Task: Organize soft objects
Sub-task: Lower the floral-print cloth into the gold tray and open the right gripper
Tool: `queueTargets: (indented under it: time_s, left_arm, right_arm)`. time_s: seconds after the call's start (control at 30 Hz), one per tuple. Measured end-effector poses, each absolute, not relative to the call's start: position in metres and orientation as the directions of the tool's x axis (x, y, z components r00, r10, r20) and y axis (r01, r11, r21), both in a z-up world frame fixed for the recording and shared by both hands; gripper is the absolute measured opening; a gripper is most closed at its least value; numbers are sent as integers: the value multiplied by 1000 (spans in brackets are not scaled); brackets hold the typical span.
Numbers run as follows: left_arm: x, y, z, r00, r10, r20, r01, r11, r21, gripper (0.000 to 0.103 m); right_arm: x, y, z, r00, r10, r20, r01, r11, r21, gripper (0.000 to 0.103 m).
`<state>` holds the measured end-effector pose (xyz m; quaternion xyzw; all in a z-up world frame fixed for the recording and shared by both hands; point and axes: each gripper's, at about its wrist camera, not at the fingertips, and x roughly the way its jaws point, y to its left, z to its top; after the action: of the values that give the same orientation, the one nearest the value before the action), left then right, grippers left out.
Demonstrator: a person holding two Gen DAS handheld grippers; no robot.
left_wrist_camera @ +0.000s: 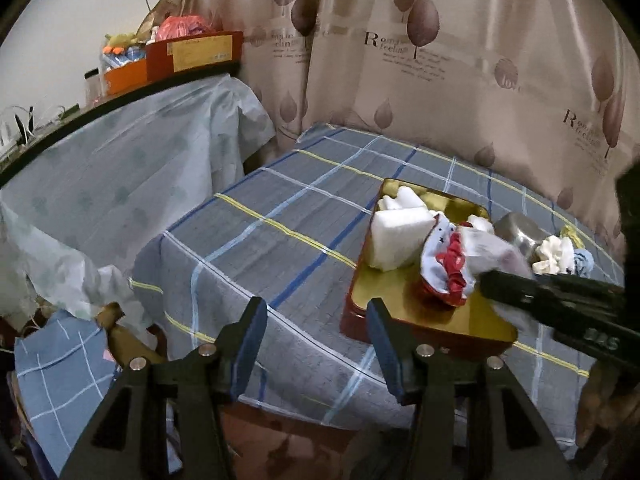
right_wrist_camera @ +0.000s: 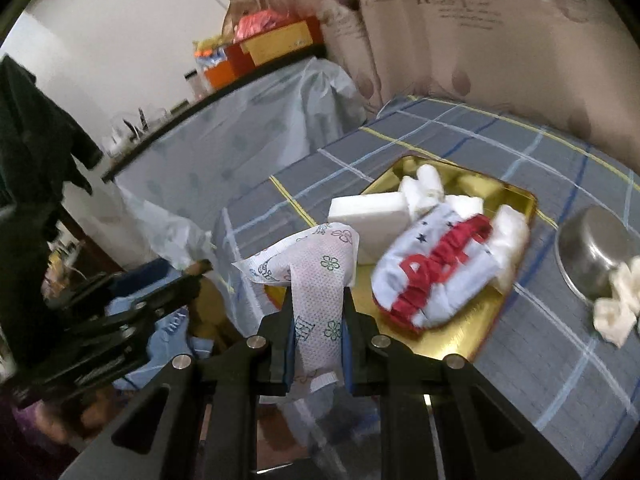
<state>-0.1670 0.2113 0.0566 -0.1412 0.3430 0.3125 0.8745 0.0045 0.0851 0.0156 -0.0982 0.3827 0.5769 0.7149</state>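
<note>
My right gripper (right_wrist_camera: 316,312) is clamped mid-fold on the limp, light cloth (right_wrist_camera: 316,280) just short of the tray (right_wrist_camera: 460,340); left gripper (left_wrist_camera: 316,340) apart, empty.

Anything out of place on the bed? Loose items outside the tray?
Yes. A white scrunched fabric piece lies on the plaid cover beside the metal bowl, outside the gold tray. The red-and-white garment is heaped unfolded in the tray. The right gripper holds a flower-print cloth.
</note>
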Motion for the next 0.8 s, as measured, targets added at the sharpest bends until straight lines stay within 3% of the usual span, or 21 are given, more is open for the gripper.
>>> queueTargets:
  time_s: [0.4, 0.57, 0.8]
  left_arm:
    - [-171, 216, 59, 603, 452, -657, -630, 776, -44, 53]
    - [-166, 220, 55, 599, 419, -682, -612, 789, -53, 53]
    - [-159, 215, 49, 576, 419, -702, -603, 798, -18, 53]
  right_arm:
    - [13, 140, -22, 63, 670, -740, -878, 389, 278, 16]
    - [9, 153, -33, 107, 624, -774, -891, 405, 203, 16]
    - [13, 160, -47, 102, 601, -793, -885, 418, 203, 16]
